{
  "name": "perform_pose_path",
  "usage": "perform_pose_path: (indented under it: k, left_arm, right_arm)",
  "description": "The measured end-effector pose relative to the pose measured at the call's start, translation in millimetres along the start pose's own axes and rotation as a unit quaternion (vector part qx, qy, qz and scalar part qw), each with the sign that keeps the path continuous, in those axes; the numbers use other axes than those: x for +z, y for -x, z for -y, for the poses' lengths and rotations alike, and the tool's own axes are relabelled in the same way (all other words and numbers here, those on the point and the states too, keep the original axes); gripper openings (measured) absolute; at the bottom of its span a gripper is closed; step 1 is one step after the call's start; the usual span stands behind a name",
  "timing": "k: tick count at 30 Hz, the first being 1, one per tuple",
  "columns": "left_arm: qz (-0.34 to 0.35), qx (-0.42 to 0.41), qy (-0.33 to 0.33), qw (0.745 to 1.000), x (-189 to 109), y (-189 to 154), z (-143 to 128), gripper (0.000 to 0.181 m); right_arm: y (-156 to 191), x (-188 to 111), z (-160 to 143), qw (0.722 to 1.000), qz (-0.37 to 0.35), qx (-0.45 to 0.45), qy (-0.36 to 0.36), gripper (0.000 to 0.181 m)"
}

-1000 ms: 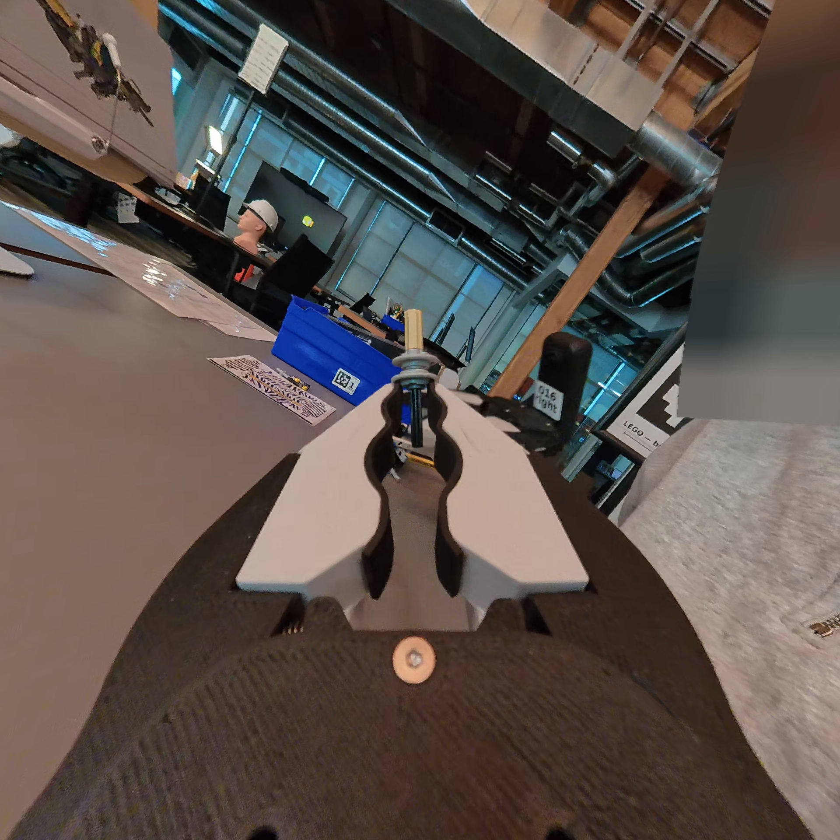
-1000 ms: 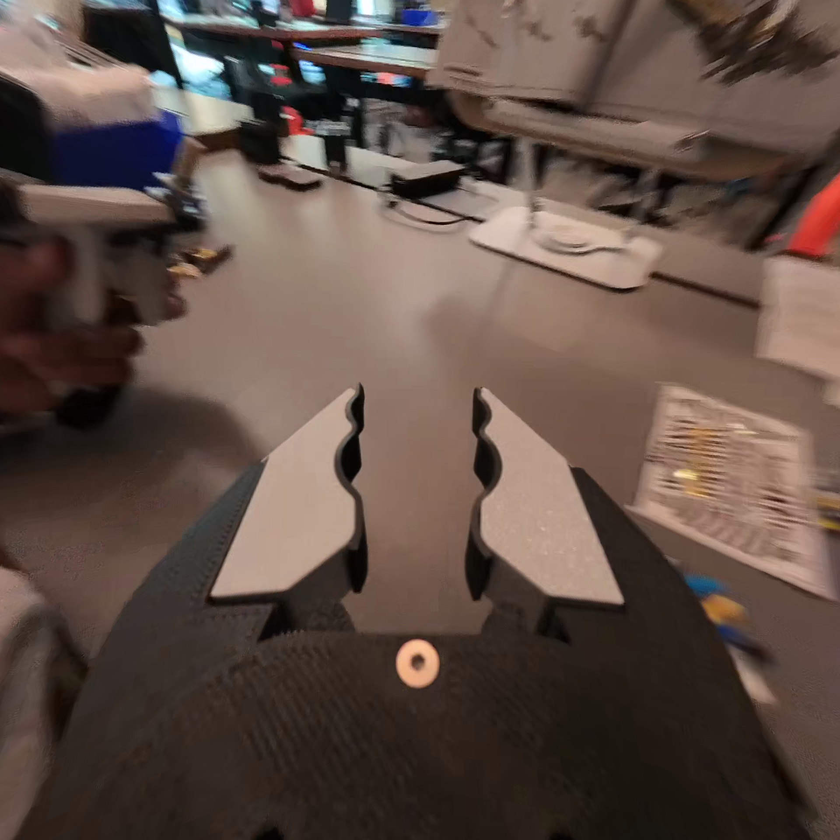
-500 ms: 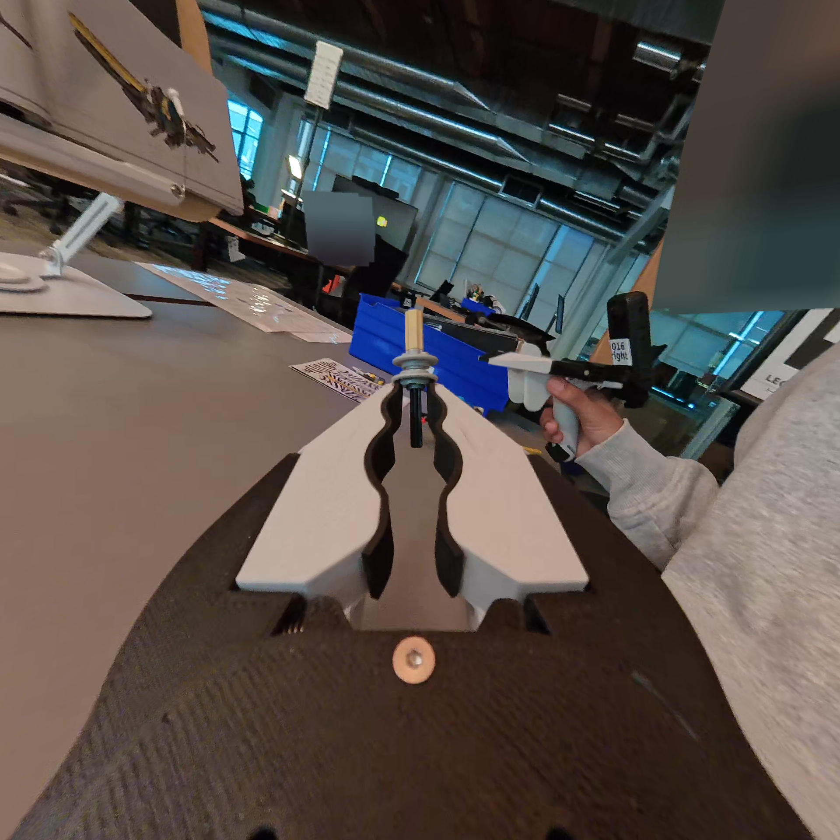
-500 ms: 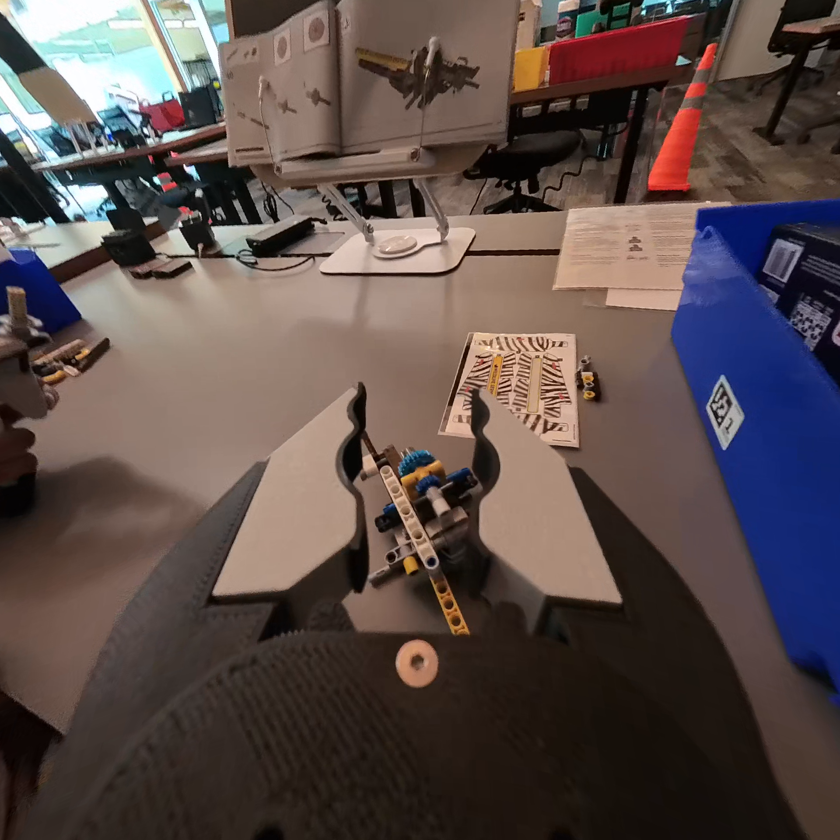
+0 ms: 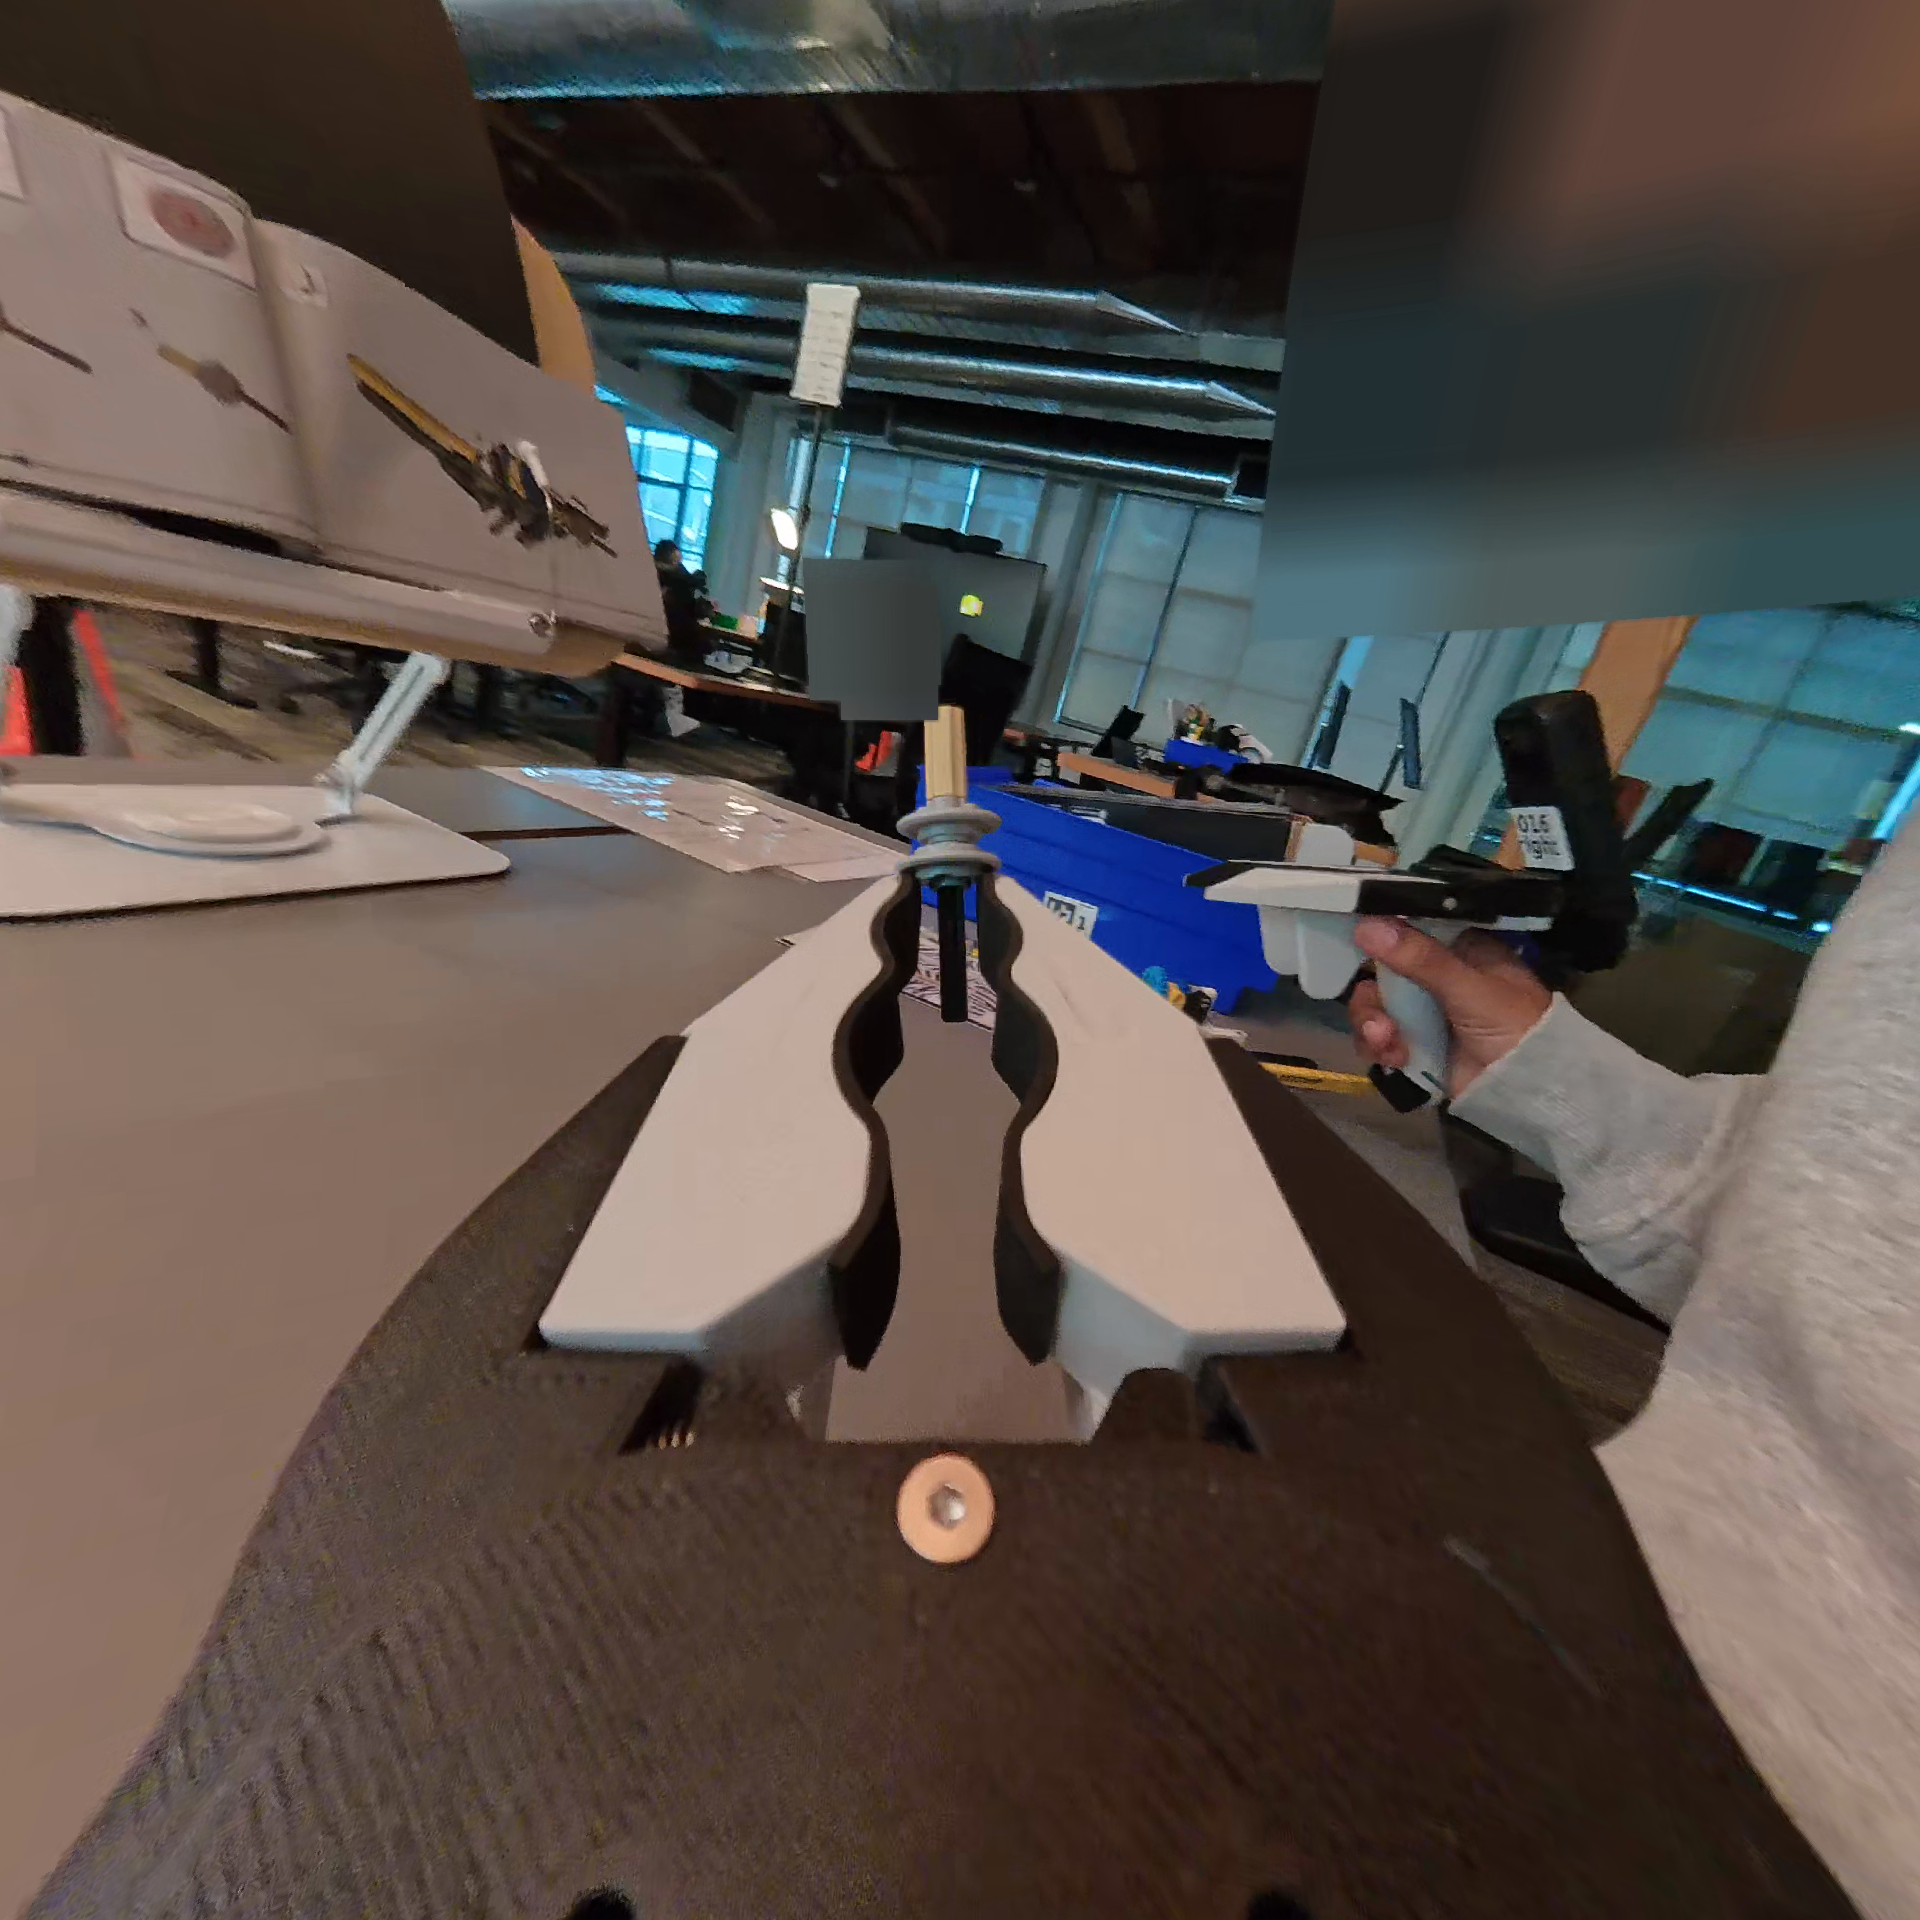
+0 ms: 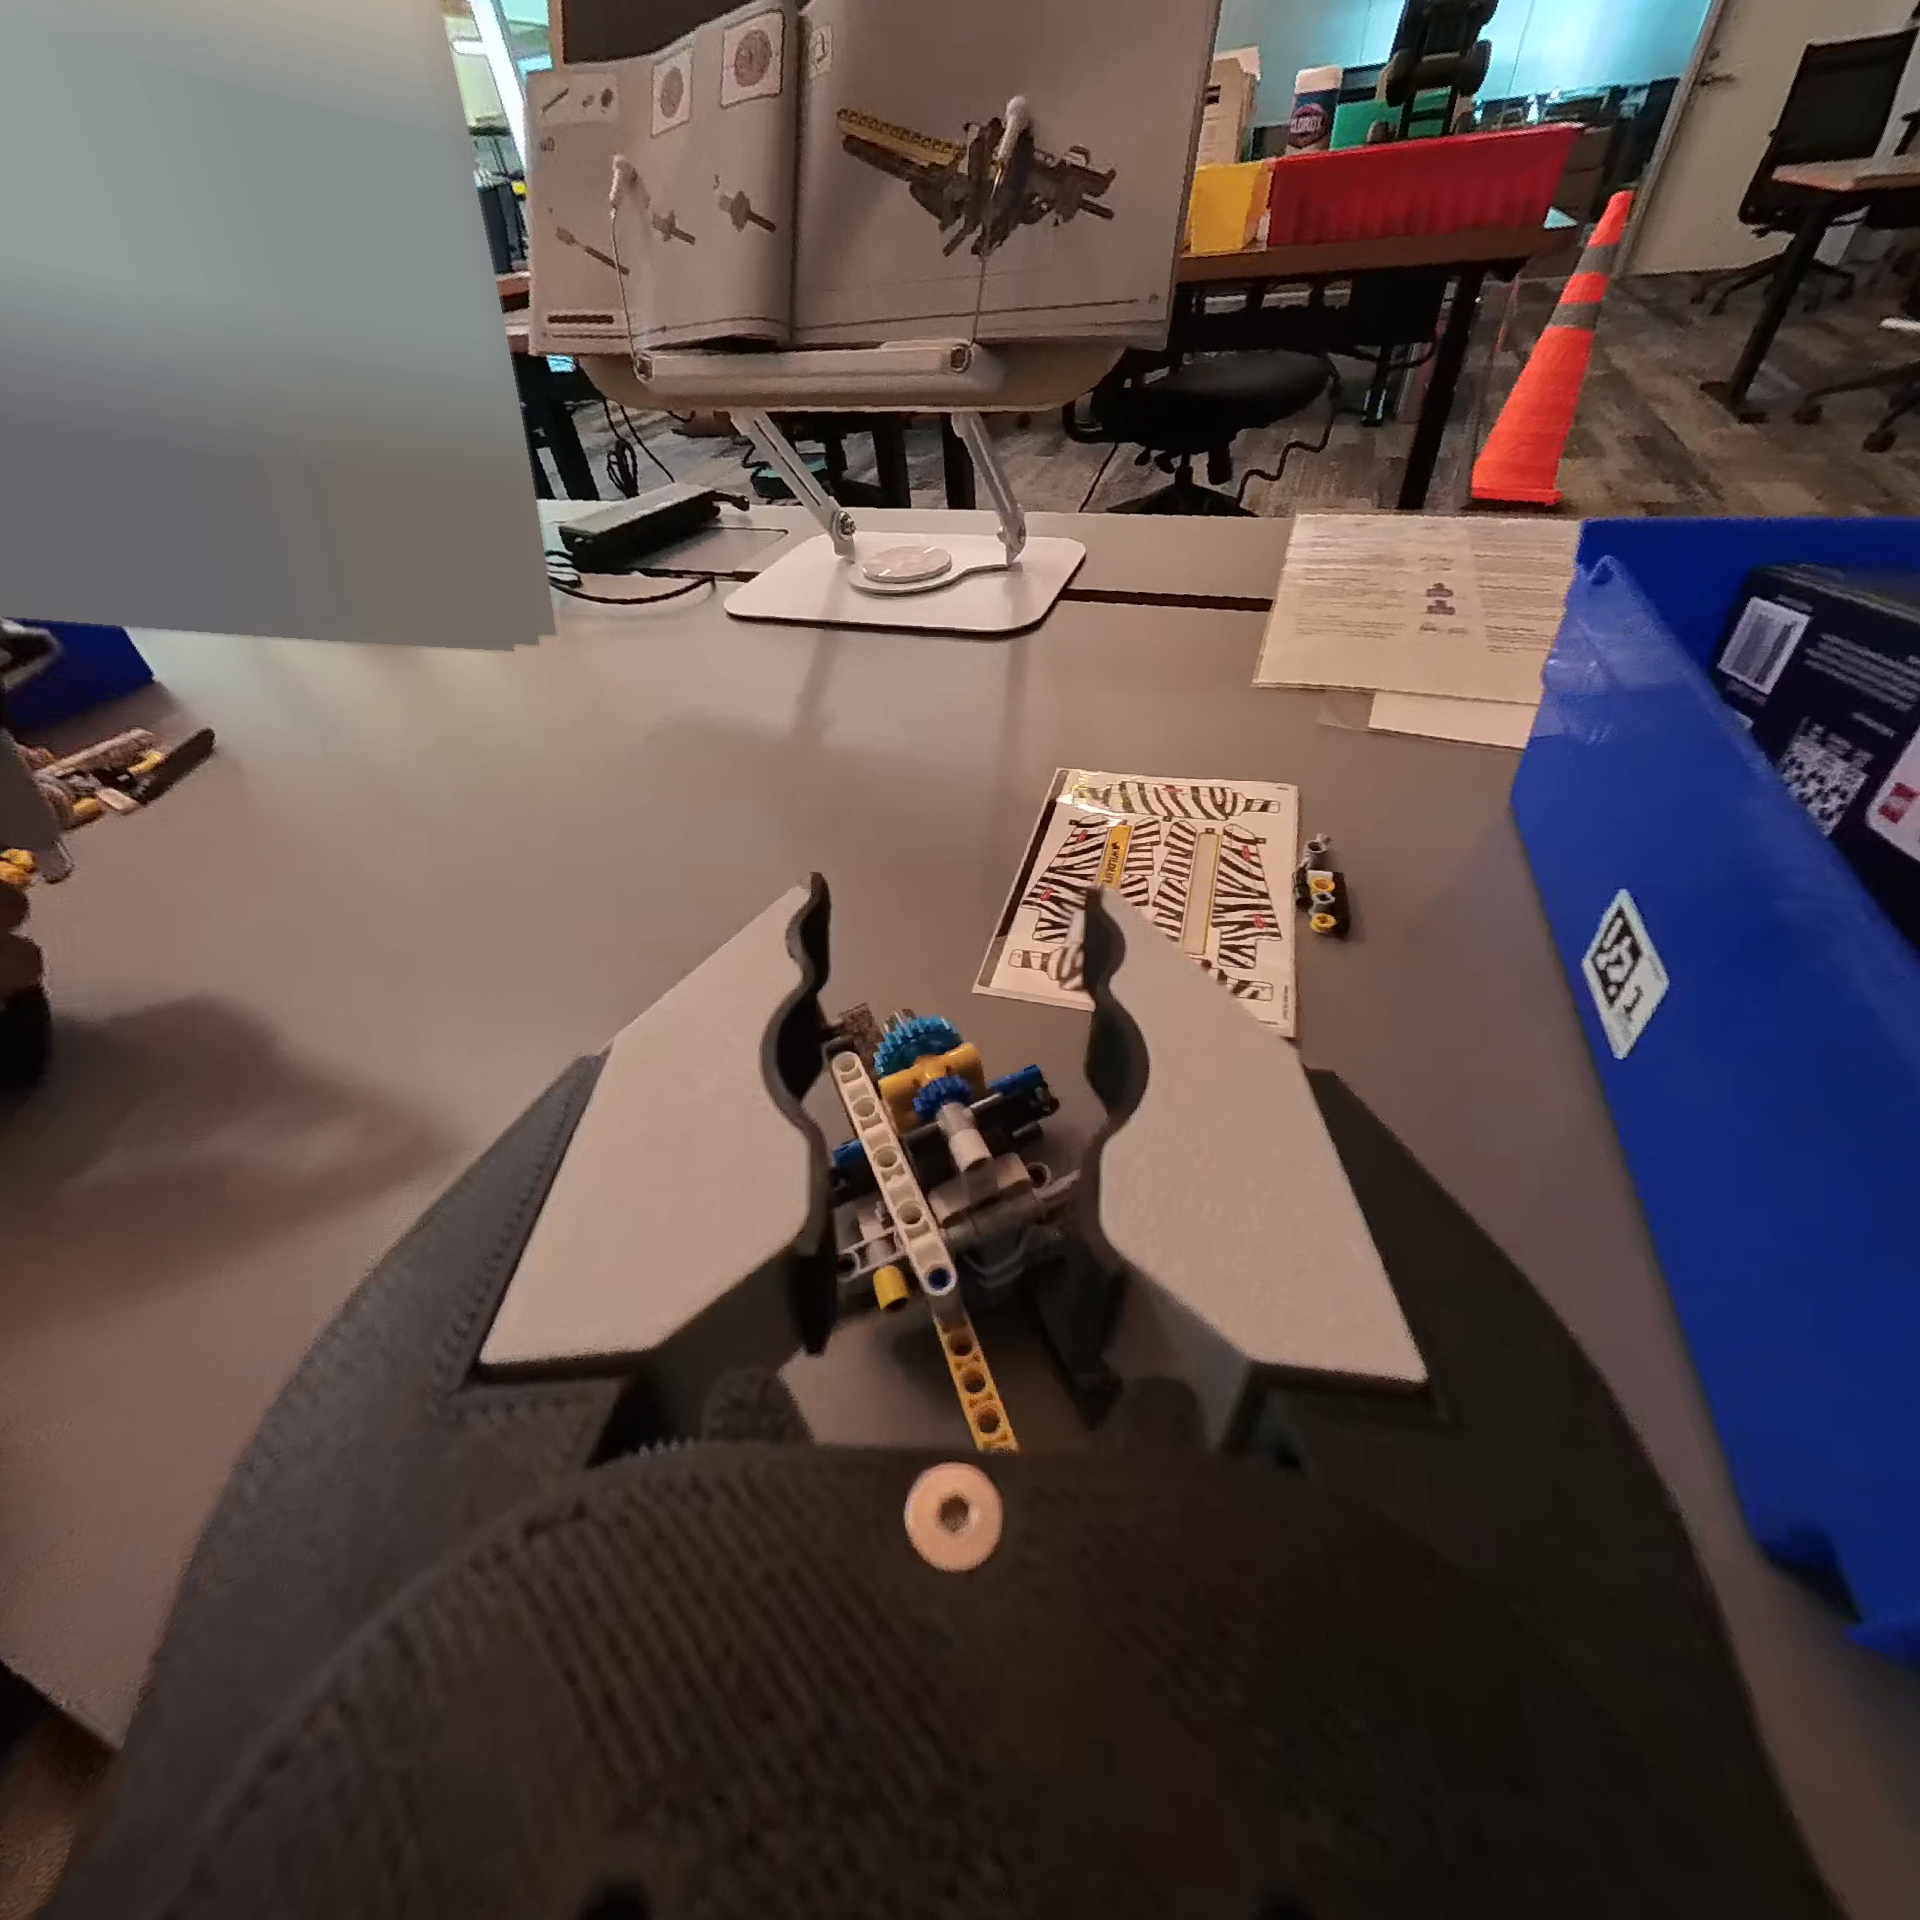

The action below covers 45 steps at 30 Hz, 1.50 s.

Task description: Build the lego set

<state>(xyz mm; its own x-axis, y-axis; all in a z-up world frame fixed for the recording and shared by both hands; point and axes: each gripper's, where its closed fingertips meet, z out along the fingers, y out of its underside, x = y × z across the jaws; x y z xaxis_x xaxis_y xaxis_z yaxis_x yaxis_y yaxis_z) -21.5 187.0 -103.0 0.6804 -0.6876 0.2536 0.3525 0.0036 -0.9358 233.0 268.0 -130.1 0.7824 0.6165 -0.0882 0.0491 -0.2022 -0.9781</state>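
Two grippers: left gripper (image 5: 943, 883) clenched on upright axle (image 5: 948, 862); right gripper (image 6: 951, 925) released, straddling lego assembly (image 6: 940, 1164).

Grey table (image 6: 436, 935): lego assembly (image 6: 935, 1153), sticker sheet (image 6: 1153, 894), papers (image 6: 1423, 613), blue bin (image 6: 1704, 1039), book stand (image 6: 904, 582).

Open-plan office or lab workspace, industrial style. Landmark: instruction booklet on a stand (image 6: 852, 208) on the grey desk (image 6: 520, 831). Behind it, rows of other desks, black office chairs (image 6: 1226, 405) and carpet floor; right of it, an orange traffic cone (image 6: 1548, 364), red and yellow bins (image 6: 1423, 197). Near right of it on the desk, printed sheets (image 6: 1423, 613) and a blue storage bin (image 6: 1714, 1039) with a square code tag. In the left wrist view, beyond the booklet: exposed ceiling ducts (image 5: 935, 343), big windows (image 5: 1164, 613), dark monitors (image 5: 987, 592).
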Motion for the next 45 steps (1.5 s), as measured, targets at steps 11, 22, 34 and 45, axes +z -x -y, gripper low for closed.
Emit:
perform_pose_path:
  k: [11,22,34,45]
  left_arm:
    - [0.012,-0.017,0.008,1.000,-2,2,-4,0.008]
    - [0.026,-0.056,0.006,0.998,-4,12,-5,0.008]
    - [0.030,-0.054,0.021,0.998,0,13,-9,0.008]
    - [0.025,-0.048,0.021,0.998,0,11,-9,0.008]
  right_arm:
    - [-5,-1,6,1.000,-0.014,0.005,-0.008,0.052]
    - [11,20,4,0.999,-0.011,0.033,0.036,0.062]
    - [-10,-12,-42,0.965,-0.022,0.072,0.251,0.041]
    - [-9,-19,-70,0.939,-0.011,0.073,0.335,0.026]
